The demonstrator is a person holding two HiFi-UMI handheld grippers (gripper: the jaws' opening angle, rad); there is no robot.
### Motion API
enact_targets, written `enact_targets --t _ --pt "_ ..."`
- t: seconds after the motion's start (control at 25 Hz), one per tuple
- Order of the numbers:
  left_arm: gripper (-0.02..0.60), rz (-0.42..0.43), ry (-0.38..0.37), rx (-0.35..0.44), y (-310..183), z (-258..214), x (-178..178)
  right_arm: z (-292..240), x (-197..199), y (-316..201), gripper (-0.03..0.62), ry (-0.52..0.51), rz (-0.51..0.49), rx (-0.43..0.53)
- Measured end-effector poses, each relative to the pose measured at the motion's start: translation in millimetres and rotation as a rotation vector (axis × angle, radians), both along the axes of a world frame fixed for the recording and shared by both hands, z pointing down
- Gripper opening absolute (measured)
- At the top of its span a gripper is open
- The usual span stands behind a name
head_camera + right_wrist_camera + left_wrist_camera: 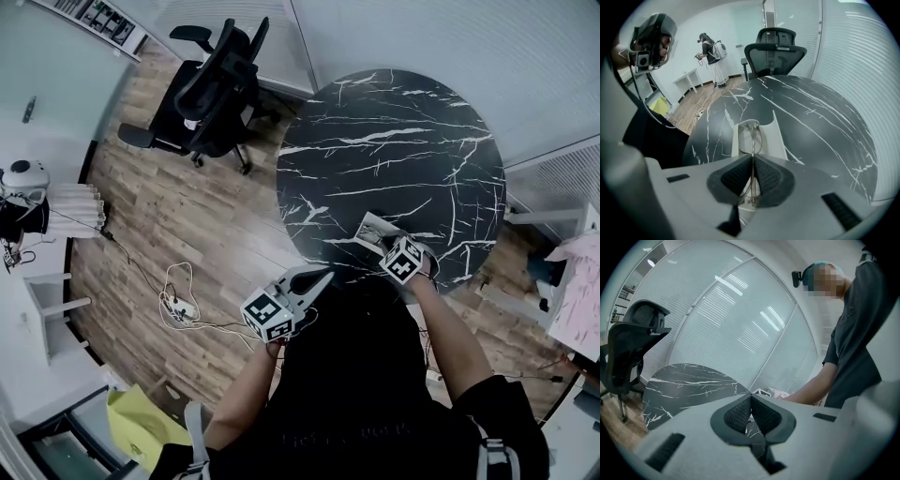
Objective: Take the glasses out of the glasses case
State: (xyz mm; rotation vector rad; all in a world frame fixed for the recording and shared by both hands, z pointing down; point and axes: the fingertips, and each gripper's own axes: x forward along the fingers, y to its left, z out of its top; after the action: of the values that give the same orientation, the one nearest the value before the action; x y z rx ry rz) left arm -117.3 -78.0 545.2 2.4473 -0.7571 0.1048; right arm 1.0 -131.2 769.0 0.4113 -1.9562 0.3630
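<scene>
The right gripper (752, 161) has its 2 jaws pinched on the thin frame of the glasses (752, 133), which stand on edge over the open white case (779, 136); they may still touch its lining. The case lies near the edge of the black marble table (815, 117). The left gripper (751, 405) is closed on nothing, held off the table's edge.

My left gripper (322, 277), jaws pressed together with nothing between them, hangs at lower centre of the head view. My right gripper (384, 242), extended at centre right, pinches the glasses (751, 133) between closed jaws.
</scene>
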Motion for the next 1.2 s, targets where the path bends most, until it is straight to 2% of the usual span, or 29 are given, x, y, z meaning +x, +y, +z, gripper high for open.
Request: enact_targets --t 0.36,1.0,1.2 --pt "0.018 0.021 0.009 0.014 0 -4 14 -23 12 -2 0.037 -0.084 0.084 0.033" --pt "0.018 0.034 0.013 0.045 -3 -10 23 -78 14 -6 0.037 -0.221 0.141 0.105" --pt "0.018 0.040 0.020 0.052 -4 -11 29 -94 16 1 0.037 -0.277 0.203 0.107"
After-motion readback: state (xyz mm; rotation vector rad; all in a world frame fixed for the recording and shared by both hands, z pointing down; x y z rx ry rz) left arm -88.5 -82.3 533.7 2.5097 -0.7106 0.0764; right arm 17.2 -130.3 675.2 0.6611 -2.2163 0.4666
